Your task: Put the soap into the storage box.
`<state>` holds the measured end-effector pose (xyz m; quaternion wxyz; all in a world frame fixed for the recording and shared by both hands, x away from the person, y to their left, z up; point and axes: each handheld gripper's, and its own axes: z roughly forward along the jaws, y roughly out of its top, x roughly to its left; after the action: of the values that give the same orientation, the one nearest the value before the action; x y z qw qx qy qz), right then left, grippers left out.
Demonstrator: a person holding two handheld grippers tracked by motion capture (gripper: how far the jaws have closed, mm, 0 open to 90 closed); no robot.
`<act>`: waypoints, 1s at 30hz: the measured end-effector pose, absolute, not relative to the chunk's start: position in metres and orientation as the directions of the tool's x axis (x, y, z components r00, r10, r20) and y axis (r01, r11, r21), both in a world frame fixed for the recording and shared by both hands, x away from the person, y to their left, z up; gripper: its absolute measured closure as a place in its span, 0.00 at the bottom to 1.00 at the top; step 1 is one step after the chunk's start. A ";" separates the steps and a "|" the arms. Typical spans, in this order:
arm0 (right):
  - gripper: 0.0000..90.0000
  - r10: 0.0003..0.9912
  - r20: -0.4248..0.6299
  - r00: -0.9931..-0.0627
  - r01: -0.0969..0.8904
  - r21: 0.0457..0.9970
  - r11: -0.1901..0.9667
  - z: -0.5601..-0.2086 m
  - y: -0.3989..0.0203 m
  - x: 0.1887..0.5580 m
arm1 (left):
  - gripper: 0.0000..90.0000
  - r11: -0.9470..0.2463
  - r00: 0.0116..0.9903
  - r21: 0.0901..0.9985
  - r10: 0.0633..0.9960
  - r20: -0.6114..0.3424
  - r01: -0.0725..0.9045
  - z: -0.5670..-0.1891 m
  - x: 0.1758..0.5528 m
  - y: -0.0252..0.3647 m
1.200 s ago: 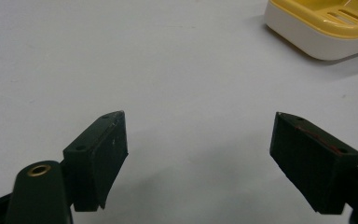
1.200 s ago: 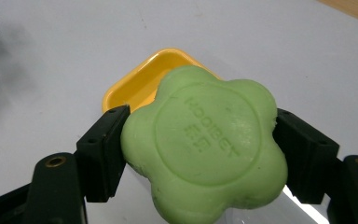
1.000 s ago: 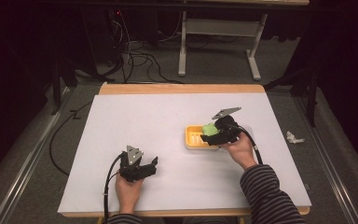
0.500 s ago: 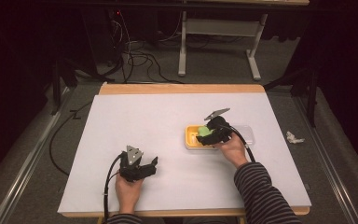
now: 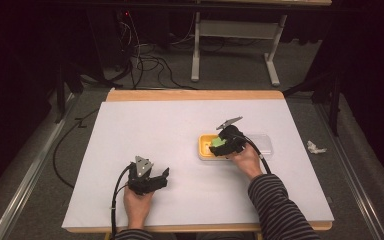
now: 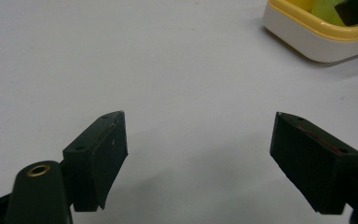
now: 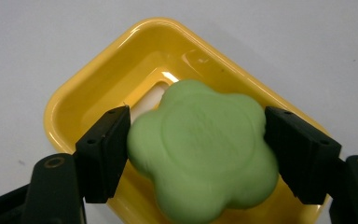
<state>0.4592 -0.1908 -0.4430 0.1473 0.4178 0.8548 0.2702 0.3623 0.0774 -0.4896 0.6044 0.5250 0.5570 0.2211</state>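
A: Where did the green flower-shaped soap [image 7: 204, 148] lie relative to the fingers of the right gripper [image 7: 196, 153]?

B: Squarely between them, as the right gripper view showed. One finger [image 7: 103, 154] stood against the soap's one flank, the other [image 7: 302, 154] against the opposite flank, both touching its lobed edge. The fingers had just been easing apart, yet the soap sat between them, and both appeared to press on it.

A: And where was the soap with respect to the dish?

B: Over the yellow soap dish [image 7: 74, 116], low in its hollow. Whether its underside rested on the dish floor could not be told. In the high view the right gripper [image 5: 219, 146] was tipped down into the yellow dish [image 5: 203, 150], which stood on the white counter [image 5: 145, 125] right of centre, with a clear lid [image 5: 262, 142] just beyond the dish on its far side.

A: What of the left gripper [image 6: 198, 154]?

B: Released: its fingers [image 6: 100, 154] stood wide apart over bare counter with nothing between them, held near the front edge, well apart from the dish [image 6: 307, 39].
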 end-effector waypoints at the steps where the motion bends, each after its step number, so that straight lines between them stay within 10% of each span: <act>1: 0.29 0.795 -0.028 -0.606 0.630 0.593 0.501 -0.442 -0.191 0.459 | 0.22 0.350 0.282 0.881 0.852 -0.440 0.318 -0.490 0.362 0.077; 30: 0.21 0.804 -0.002 -0.594 0.557 0.720 0.414 -0.410 -0.209 0.443 | 0.22 0.355 0.275 0.875 0.851 -0.448 0.329 -0.490 0.364 0.078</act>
<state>0.4428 -0.2094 -0.4096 0.1771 0.4141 0.8218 0.3490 0.3637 0.0781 -0.4897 0.6016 0.5247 0.5619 0.2169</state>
